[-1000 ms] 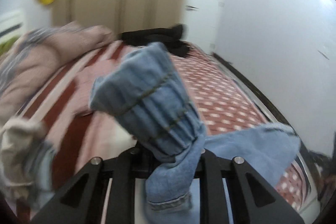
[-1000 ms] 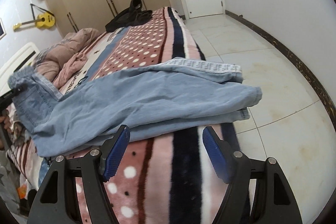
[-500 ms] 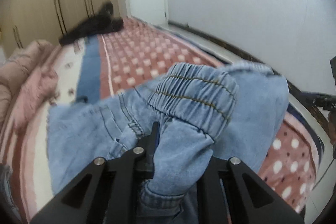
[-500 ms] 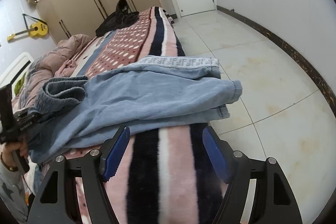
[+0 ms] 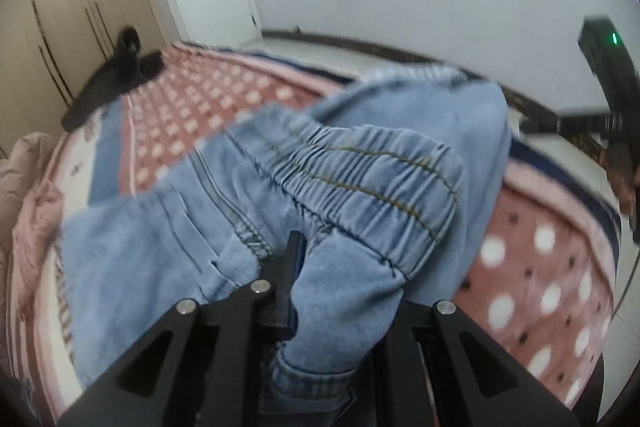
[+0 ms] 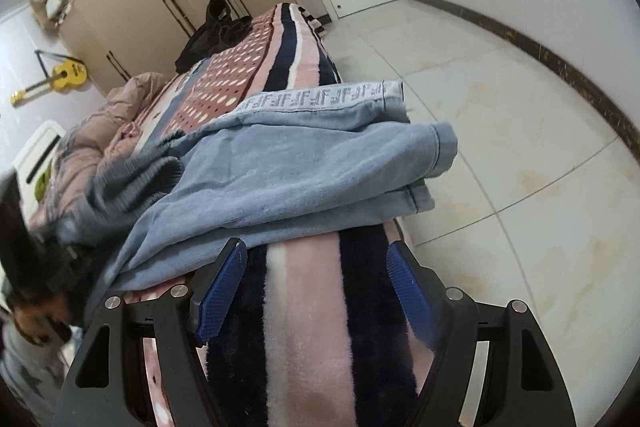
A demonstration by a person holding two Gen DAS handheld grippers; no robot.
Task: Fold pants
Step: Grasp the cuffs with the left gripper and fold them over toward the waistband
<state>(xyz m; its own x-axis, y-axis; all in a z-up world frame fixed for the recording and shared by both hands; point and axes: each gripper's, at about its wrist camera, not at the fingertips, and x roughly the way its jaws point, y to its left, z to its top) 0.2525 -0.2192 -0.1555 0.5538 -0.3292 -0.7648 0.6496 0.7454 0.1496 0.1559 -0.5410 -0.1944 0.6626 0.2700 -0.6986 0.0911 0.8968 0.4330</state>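
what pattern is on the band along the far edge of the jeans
A pale band with a repeating dark letter-like motif on the light blue jeans; clearest in the right wrist view.

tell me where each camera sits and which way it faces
Left wrist: on the left gripper, shut on the jeans, facing across the bed toward the door; the other hand shows at right.
Right wrist: on the open right gripper, above the bed's edge, facing along the bed; the other hand shows at lower left.
Shared: jeans, bed, door, black clothes.
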